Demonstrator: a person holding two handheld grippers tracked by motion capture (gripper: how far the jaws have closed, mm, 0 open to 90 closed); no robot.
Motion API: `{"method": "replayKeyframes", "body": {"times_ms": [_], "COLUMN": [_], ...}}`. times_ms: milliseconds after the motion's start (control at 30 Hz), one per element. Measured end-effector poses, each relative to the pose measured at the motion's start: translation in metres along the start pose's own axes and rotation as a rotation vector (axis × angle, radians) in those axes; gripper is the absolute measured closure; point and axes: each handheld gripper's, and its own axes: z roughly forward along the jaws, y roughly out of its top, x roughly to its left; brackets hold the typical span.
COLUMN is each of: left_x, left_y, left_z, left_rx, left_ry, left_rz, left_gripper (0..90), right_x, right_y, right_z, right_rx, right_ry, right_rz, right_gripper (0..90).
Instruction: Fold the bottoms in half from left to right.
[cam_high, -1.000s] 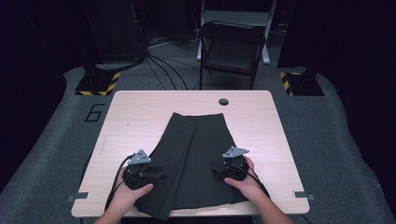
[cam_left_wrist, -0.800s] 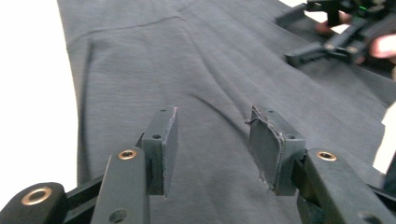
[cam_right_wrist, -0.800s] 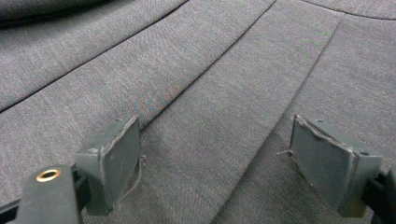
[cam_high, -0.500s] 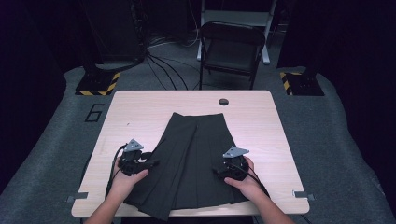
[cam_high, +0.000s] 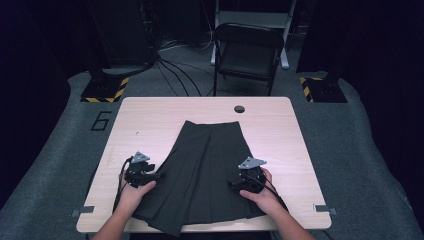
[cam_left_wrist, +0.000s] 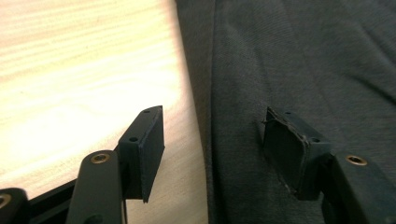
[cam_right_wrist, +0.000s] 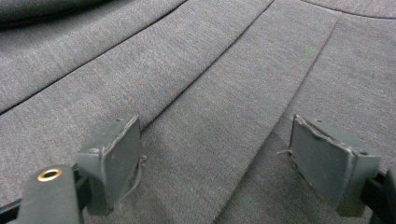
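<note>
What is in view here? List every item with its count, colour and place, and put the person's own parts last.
skirt: one, dark grey, pleated, spread flat on the table, waist at the far end, hem at the near edge.
table: one, light wood, centre of the high view.
hole: one, dark, round, in the table near its far edge.
folding chair: one, black, behind the table.
stand bases: two, black with yellow stripes, on the floor at the far corners.
cables: several, black, on the floor behind the table.
left hand-held gripper: one, black, jaws open astride the skirt's left edge; they have just been opening.
right hand-held gripper: one, black, jaws open over the pleats.
forearms: two, from the near edge.
</note>
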Motion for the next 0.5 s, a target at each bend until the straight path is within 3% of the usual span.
{"method": "replayKeyframes", "body": {"times_ms": [233,500], "left_x": [-0.005,-0.006], "left_y": [-0.003,-0.004], "left_z": [0.004,0.002], "left_rx": [-0.001,-0.009], "left_ry": [0.005,0.002], "left_rz": [0.029,0.05], "left_gripper": [38.5,40.2], "right_x": [0.008,0.026], "right_y": [0.008,0.035], "right_z": [-0.003,-0.007], "right_rx": [0.023,0.017], "right_ry": [-0.022,0.063], "right_rz": [0.013,-0.028], "right_gripper": [29.8,42.9]}}
